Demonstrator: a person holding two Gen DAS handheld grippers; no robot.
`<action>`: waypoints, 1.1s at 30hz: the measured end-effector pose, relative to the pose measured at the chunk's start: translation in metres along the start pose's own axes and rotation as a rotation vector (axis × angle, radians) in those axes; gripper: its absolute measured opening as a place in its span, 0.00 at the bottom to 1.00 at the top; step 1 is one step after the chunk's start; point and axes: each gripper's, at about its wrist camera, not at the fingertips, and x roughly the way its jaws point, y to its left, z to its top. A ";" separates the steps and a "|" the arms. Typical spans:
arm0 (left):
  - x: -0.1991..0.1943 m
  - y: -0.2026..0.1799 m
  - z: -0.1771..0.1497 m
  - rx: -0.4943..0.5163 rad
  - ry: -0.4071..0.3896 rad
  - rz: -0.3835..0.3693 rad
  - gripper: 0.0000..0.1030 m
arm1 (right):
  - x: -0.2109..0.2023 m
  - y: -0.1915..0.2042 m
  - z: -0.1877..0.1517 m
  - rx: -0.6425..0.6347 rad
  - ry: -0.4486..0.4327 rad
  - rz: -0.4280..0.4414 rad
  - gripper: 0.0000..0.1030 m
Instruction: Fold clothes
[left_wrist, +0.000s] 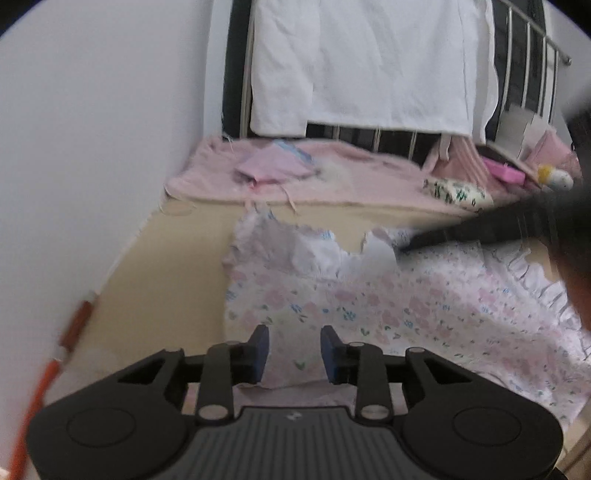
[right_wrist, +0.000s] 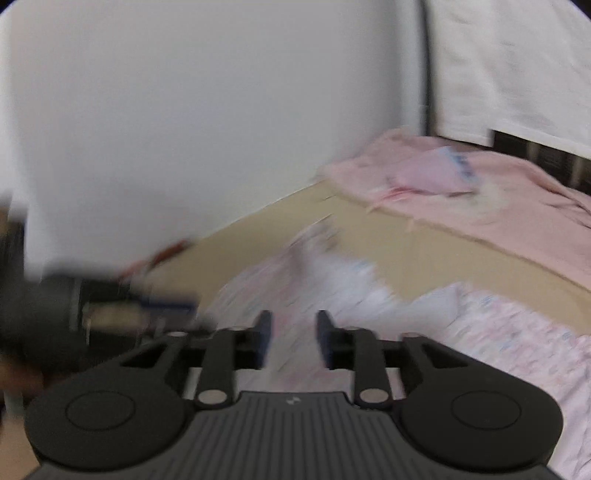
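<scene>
Bed (left_wrist: 177, 266): tan mattress top, bare along the wall side; it carries everything here.
Floral garment (left_wrist: 406, 302): white with pink and blue flowers and a ruffled hem, spread over the middle and right of the bed and reaching its near edge; one flap lies turned back, its paler inner side up.
Left hand-held gripper (left_wrist: 294, 354): jaws parted and released; a fold of the garment's near edge lies between the blue pads (left_wrist: 261, 350), and none of it is pinched.
Right hand-held gripper (right_wrist: 292, 338): jaws parted, low over the garment. Heavy blur, so I cannot tell whether any cloth is caught.
Pink blanket (left_wrist: 351, 177): across the head end of the bed, below the rail.
Folded pink cloth (left_wrist: 273, 168): on the blanket, toward the wall corner.
Pink box (left_wrist: 504, 171): far right corner, contents not readable.
White sheet (left_wrist: 369, 62): draped over the metal headboard (left_wrist: 532, 48).
</scene>
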 end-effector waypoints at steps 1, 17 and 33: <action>0.006 -0.001 -0.002 -0.008 0.024 0.001 0.25 | 0.009 -0.011 0.013 0.041 0.010 0.014 0.36; -0.024 0.001 -0.026 -0.110 0.044 0.053 0.23 | 0.118 -0.037 0.033 -0.113 0.101 -0.151 0.14; 0.027 -0.012 0.008 0.006 0.081 0.131 0.40 | -0.038 -0.062 -0.057 0.026 -0.012 -0.146 0.18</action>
